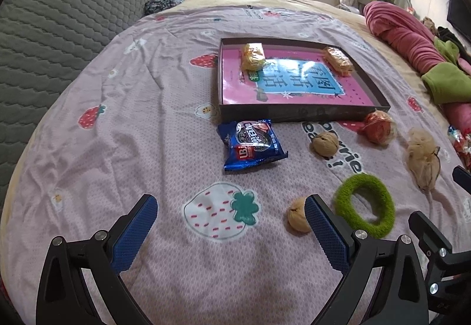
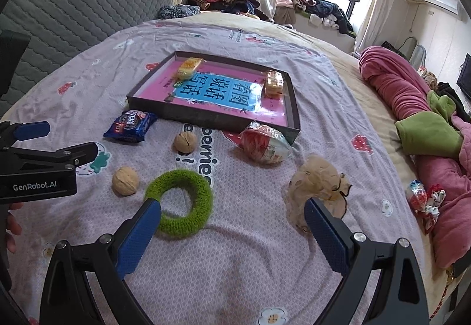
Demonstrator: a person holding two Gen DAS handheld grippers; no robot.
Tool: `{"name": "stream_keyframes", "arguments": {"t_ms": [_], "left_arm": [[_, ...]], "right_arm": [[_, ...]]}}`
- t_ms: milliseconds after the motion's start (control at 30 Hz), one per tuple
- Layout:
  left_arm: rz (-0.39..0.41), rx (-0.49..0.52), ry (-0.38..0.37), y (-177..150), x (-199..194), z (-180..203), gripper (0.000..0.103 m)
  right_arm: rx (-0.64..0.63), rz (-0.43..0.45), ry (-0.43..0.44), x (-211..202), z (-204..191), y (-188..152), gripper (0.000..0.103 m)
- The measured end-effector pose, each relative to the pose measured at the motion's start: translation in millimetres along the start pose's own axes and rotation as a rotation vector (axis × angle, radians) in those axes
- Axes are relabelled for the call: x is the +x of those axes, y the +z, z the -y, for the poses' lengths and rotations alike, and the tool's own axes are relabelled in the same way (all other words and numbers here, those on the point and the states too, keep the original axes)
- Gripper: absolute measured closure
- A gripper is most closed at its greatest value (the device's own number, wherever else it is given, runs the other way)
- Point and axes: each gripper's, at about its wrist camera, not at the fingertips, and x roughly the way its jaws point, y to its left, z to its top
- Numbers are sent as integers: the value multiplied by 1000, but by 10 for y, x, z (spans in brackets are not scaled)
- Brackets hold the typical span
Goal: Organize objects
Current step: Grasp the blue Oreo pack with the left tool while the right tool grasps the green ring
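Bed (image 1: 117,107) w/ strawberry-print sheet carries everything. Biggest item is the dark tray (image 2: 206,119), pink book lying flat in it, plus two yellow snack packs already inside: one at the far left (image 2: 190,67), one at the far right (image 2: 273,83).

Still loose on the sheet, roughly big to small: blue cookie pack (image 1: 250,145) just in front of the tray; red-white snack bag (image 2: 265,145) touching the tray's near right corner; beige mesh scrunchie (image 2: 318,189); green fuzzy ring (image 2: 179,202); two walnuts, one near the tray (image 2: 185,142), one nearer me (image 2: 125,180).

Left tool (image 1: 231,214) hangs spread wide over bare sheet, nothing in it; near walnut sits just inside its right finger. Right tool (image 2: 232,216) is also spread and empty, left fingertip overlapping the ring's near edge, scrunchie by the right finger.

My read: ring is prob next for the right. I'd shift left so one finger drops thru the hole, pinch the band not the sheet, lift clear before moving to the tray. Sheet is soft & wrinkled, so press lightly. Keep the left clear; walnuts roll easily.
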Motion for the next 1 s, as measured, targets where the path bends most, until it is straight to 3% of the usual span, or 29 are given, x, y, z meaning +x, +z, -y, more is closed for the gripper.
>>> {"name": "stream_keyframes", "arguments": {"t_ms": [1000], "left_arm": [[-57, -4, 10, 469, 773, 73, 3]], "right_arm": [[8, -88, 1, 738, -18, 45, 5]]}}
